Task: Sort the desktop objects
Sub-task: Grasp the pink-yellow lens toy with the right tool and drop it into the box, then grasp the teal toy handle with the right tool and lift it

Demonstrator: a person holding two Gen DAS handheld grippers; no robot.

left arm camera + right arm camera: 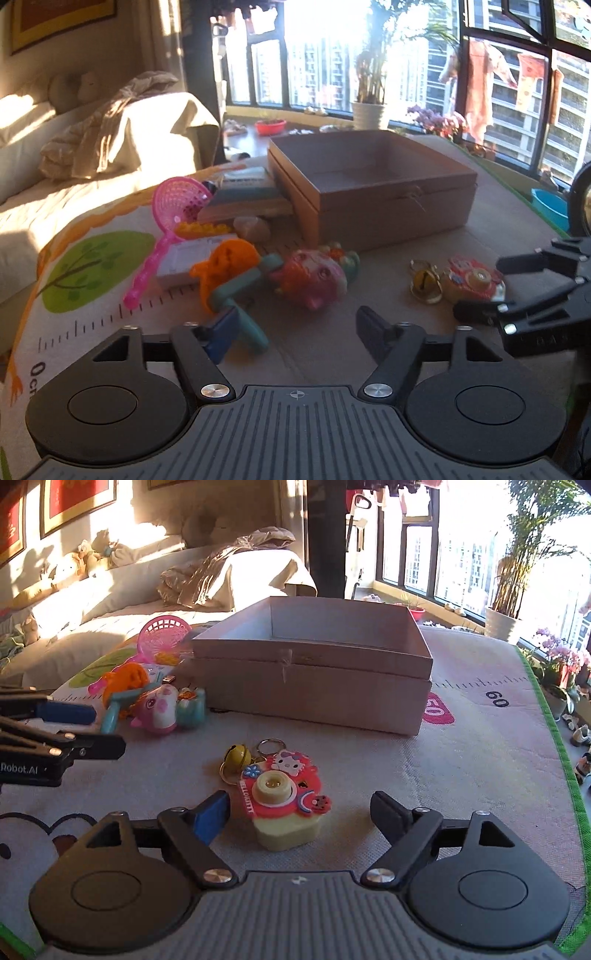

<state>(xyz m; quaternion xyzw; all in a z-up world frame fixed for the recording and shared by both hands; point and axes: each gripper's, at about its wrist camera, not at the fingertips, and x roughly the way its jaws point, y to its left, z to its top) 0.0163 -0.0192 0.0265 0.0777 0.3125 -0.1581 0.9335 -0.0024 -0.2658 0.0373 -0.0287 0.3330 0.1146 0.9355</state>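
The right gripper (299,812) hangs spread wide around the Hello Kitty toy camera (286,805). The left gripper (299,328) gapes empty beside the pink pig toy (314,277).

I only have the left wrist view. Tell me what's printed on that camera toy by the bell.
Observer: The camera toy shows a Hello Kitty face above its lens.
Operator: Give me the right gripper's position.
Observer: The right gripper is open, with the toy lying between its jaws, untouched.
Operator: Report what's right of the box.
Observer: A pink 50 mark pokes out from under the box on the mat.
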